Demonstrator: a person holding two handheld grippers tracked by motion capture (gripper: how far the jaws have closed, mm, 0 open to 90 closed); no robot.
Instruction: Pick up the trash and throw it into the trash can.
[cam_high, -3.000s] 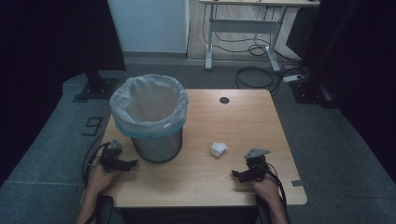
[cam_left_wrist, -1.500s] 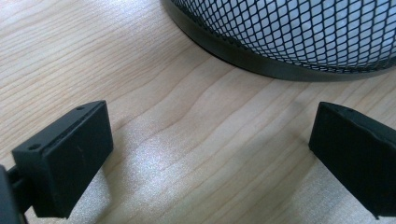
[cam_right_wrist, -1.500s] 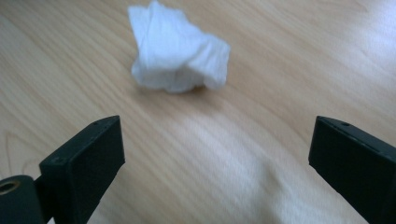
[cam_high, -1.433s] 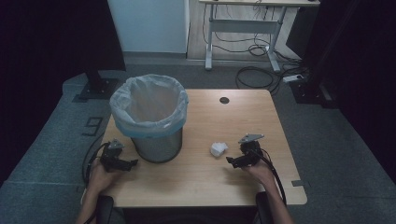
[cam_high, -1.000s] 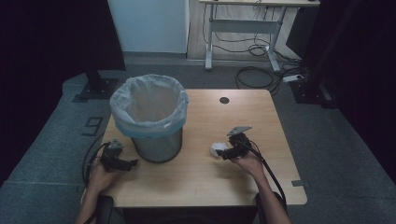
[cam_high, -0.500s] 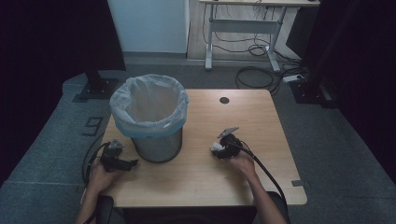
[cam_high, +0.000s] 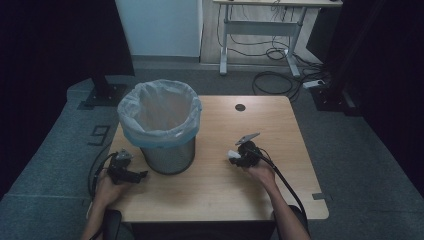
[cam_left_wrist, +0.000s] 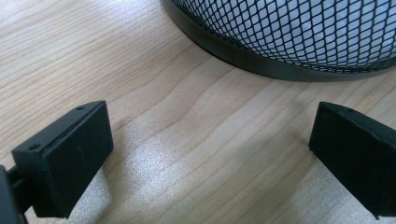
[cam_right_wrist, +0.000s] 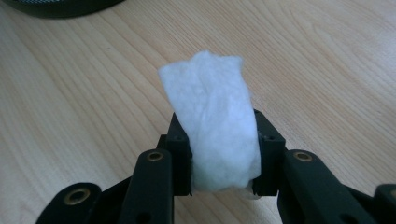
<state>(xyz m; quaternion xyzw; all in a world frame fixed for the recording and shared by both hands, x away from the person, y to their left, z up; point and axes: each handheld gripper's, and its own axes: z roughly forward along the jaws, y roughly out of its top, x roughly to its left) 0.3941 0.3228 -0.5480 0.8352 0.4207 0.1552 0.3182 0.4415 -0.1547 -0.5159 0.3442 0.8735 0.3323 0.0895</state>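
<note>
A white crumpled tissue wad (cam_right_wrist: 215, 135) is pinched between the black jaws of my right gripper (cam_right_wrist: 223, 154), which has just been closing on it; the wad bulges up above the pads. In the high view that right gripper (cam_high: 236, 156) sits right of the table's middle with the tissue wad (cam_high: 233, 155) at its tip. A mesh waste bin (cam_high: 160, 125) lined with a clear bag stands at the table's left. My left gripper (cam_high: 142, 174) rests by the bin's base, its jaws wide apart over bare wood, as the left gripper (cam_left_wrist: 210, 154) view shows, with the bin's mesh wall (cam_left_wrist: 299, 32) just ahead.
The wooden table (cam_high: 210, 200) has bare room in front and to the right. A dark round grommet (cam_high: 240, 107) lies near the far edge. Cables trail from both grippers off the near edge. A desk frame and floor cables stand beyond the table.
My right gripper moved left across the table to the tissue wad and shut on it. The left gripper stayed by the bin.
</note>
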